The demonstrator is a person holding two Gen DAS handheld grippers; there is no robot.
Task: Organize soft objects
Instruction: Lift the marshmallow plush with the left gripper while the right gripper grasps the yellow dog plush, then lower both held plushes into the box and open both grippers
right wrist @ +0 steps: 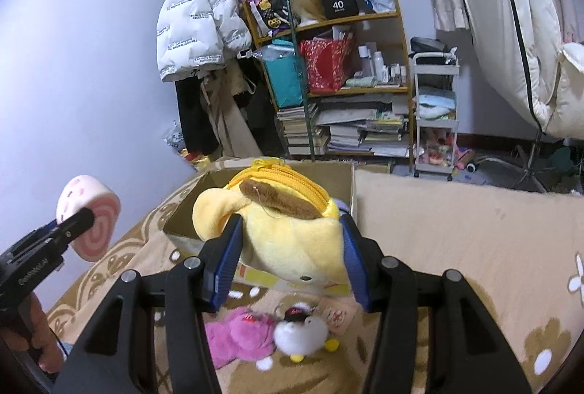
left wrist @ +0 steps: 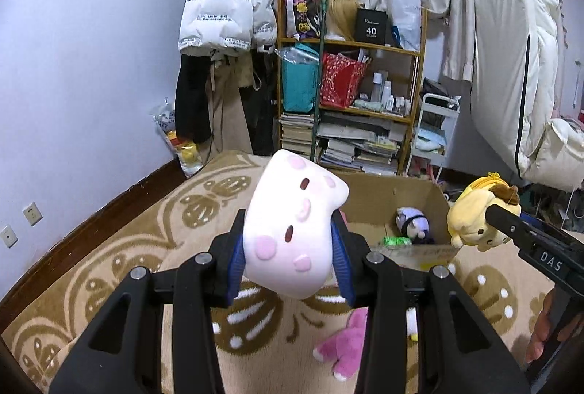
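The roll plush (left wrist: pixel 292 229) is clamped in the left gripper (left wrist: pixel 288 251), the yellow pouch (right wrist: pixel 288 229) in the right gripper (right wrist: pixel 292 259). Both should be carried over the box (left wrist: pixel 419 197) and released only once well inside its walls.

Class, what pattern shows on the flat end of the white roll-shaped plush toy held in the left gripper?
A pink spiral swirl on the roll-shaped plush toy, best seen in the right wrist view.

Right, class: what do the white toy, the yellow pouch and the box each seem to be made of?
White toy: soft plush, matte short pile; it dents where the left jaws squeeze it.
Yellow pouch: fuzzy plush fabric, with a zip along its top.
Box: brown corrugated cardboard by the look of it, dull, with folded flaps.
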